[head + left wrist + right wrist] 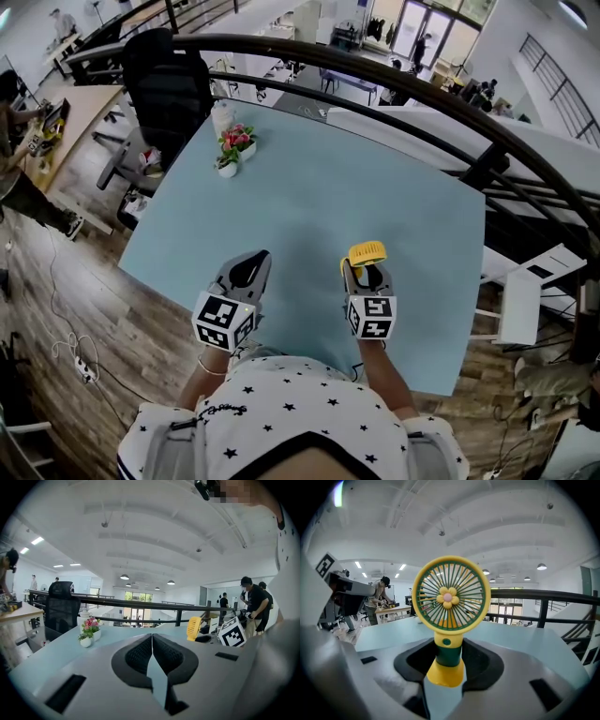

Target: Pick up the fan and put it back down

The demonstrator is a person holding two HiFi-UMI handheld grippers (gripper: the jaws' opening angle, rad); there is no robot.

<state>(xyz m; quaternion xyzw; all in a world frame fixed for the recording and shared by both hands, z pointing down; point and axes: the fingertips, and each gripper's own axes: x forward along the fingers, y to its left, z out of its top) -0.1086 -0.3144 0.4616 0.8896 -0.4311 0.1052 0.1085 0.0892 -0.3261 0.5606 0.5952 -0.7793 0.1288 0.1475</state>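
Right tongs (366, 274) grip the upright fan (451, 597) by its stem.

Left gripper (258, 259) jaws together, right gripper (367, 270) jaws clamped on fan (367, 251)

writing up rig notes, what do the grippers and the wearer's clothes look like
Left gripper and right gripper: pale grey shells, black ribbed pads, each with a black-and-white marker cube. White top with black stars, thin bracelet.
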